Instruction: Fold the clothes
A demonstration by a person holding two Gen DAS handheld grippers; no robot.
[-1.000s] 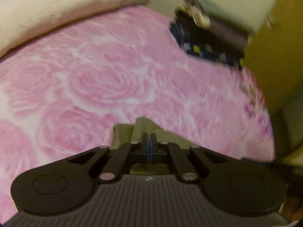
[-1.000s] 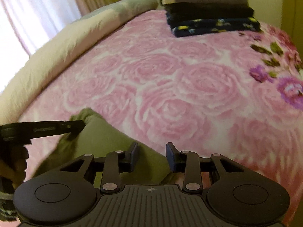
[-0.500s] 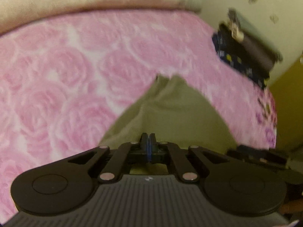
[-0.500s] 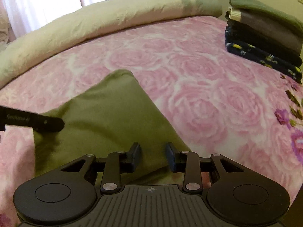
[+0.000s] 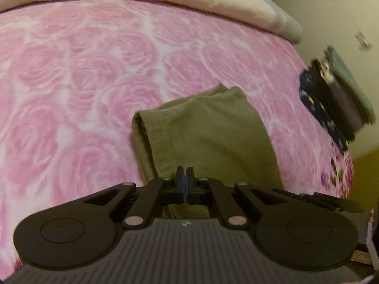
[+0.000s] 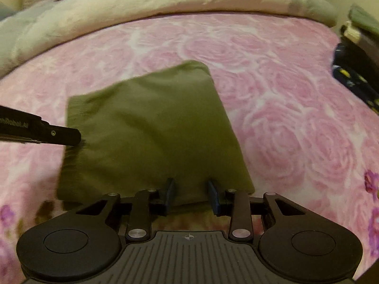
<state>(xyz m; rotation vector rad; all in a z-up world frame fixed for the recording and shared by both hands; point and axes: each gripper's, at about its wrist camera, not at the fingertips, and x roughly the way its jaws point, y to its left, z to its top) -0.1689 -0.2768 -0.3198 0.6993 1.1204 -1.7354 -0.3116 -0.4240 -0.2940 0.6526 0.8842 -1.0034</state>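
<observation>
Currently, at the far left of the right wrist view, the left gripper reaches in from the edge and its tip meets the left side of the olive garment. Its own camera shows the two fingers pressed together with the near edge of the garment at their tips; the cloth appears pinched between them, though the contact point itself is partly hidden by the fingers. From that camera a folded-over left edge with a stitched seam runs along the garment, and a rounded corner points away toward the far side of the bed.

Centre: the garment lies folded into a rough rectangle on the pink rose-patterned blanket, flat apart from some slight rumpling near the left gripper. Behind it a cream duvet is bunched along the far edge of the bed.

Right of centre, the right gripper sits at the near edge of the garment with its fingers apart; the cloth edge lies between them but neither pad visibly touches it.

Far right: a stack of folded clothes rests on the blanket, well apart from the garment, dark patterned piece lowest, darker and grey-green pieces above; details are blurred
</observation>
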